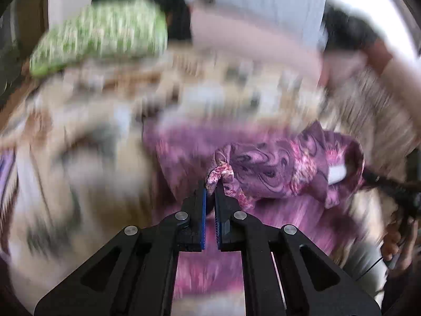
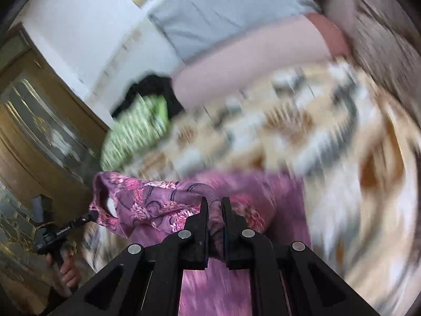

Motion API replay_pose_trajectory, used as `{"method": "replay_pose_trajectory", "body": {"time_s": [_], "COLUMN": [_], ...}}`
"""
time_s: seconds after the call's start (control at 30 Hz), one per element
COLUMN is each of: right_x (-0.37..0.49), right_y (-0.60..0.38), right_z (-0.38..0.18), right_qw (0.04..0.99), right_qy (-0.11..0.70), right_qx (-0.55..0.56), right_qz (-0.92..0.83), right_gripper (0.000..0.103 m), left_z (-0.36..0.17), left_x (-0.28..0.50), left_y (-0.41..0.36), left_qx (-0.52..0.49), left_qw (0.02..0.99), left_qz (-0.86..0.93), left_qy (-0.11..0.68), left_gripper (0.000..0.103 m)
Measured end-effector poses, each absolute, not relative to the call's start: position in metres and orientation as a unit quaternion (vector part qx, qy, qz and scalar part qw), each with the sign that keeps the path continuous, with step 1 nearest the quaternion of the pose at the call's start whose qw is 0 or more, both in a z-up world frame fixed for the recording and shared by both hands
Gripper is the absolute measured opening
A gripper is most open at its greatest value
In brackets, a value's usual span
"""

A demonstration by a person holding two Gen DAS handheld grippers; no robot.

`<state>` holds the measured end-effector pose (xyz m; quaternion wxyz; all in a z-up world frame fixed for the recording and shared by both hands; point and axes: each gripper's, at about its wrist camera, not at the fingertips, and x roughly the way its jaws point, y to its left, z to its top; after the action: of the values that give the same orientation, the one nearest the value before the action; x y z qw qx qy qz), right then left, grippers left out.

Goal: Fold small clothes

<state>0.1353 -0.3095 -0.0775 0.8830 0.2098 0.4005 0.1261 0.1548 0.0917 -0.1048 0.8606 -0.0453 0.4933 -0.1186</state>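
Observation:
A purple and pink swirl-patterned garment point(image 1: 276, 168) hangs stretched between the two grippers above the patterned bedspread. My left gripper point(image 1: 210, 187) is shut on a bunched pink edge of it. In the right wrist view the same garment point(image 2: 147, 202) runs off to the left, and my right gripper point(image 2: 215, 205) is shut on a twisted fold of its cloth. Each view shows the other gripper at the garment's far end: the right gripper point(image 1: 389, 187) and the left gripper point(image 2: 65, 229), each held by a hand. The surroundings are heavily motion-blurred.
A beige, grey and brown patterned bedspread point(image 2: 302, 121) lies under the garment. A green-and-white cloth pile point(image 1: 105, 34) sits at the far side with dark clothes point(image 1: 173, 8) behind it. A pale pink pillow point(image 2: 250, 60) lies beyond. A wooden cabinet point(image 2: 31, 121) stands at left.

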Motion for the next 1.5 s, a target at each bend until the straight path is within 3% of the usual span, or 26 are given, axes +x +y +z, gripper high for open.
{"method": "replay_pose_trajectory", "body": {"time_s": [0.1, 0.17, 0.27, 0.3, 0.33, 0.37, 0.4, 0.5, 0.63, 0.83, 1.03, 1.33, 1.5], "right_x": [0.116, 0.102, 0.080, 0.074, 0.069, 0.063, 0.059, 0.058, 0.062, 0.087, 0.145, 0.061, 0.025], "right_y": [-0.310, -0.321, -0.328, -0.328, -0.329, -0.332, -0.335, -0.334, -0.318, -0.289, -0.250, -0.239, -0.267], "right_z": [-0.137, -0.150, -0.137, -0.133, -0.130, -0.131, -0.131, -0.128, -0.111, -0.068, -0.098, -0.142, -0.134], "right_qw": [0.855, 0.843, 0.851, 0.858, 0.865, 0.866, 0.862, 0.862, 0.882, 0.903, 0.871, 0.821, 0.823], "right_qy": [0.449, 0.442, 0.410, 0.403, 0.395, 0.383, 0.372, 0.362, 0.376, 0.336, 0.414, 0.501, 0.469], "right_qx": [0.238, 0.290, 0.308, 0.297, 0.289, 0.299, 0.319, 0.328, 0.273, 0.251, 0.230, 0.215, 0.276], "right_qz": [0.098, 0.099, 0.113, 0.111, 0.109, 0.117, 0.131, 0.133, 0.078, 0.095, 0.130, 0.171, 0.162], "right_gripper": [0.007, 0.007, 0.014, 0.025, 0.035, 0.046, 0.047, 0.047, 0.047, 0.046, 0.046, 0.046, 0.046], "left_z": [-0.155, -0.153, -0.128, -0.124, -0.120, -0.117, -0.117, -0.118, -0.114, -0.088, -0.116, -0.139, -0.115], "left_x": [0.140, 0.135, 0.122, 0.119, 0.114, 0.112, 0.113, 0.119, 0.121, 0.137, 0.150, 0.090, 0.088], "left_y": [0.085, 0.092, 0.110, 0.114, 0.119, 0.122, 0.122, 0.119, 0.107, 0.057, 0.021, 0.072, 0.112], "left_qx": [-0.032, -0.052, -0.116, -0.127, -0.140, -0.147, -0.152, -0.159, -0.097, -0.004, 0.081, -0.002, -0.088], "left_qw": [0.824, 0.820, 0.825, 0.828, 0.832, 0.834, 0.832, 0.827, 0.847, 0.881, 0.880, 0.839, 0.858], "left_qz": [-0.095, -0.092, -0.113, -0.117, -0.116, -0.115, -0.115, -0.103, -0.070, -0.092, -0.084, -0.166, -0.120], "left_qy": [0.558, 0.562, 0.542, 0.534, 0.524, 0.520, 0.522, 0.529, 0.518, 0.465, 0.461, 0.518, 0.492], "left_gripper": [0.005, 0.006, 0.036, 0.054, 0.061, 0.061, 0.061, 0.061, 0.061, 0.061, 0.061, 0.061, 0.061]}}
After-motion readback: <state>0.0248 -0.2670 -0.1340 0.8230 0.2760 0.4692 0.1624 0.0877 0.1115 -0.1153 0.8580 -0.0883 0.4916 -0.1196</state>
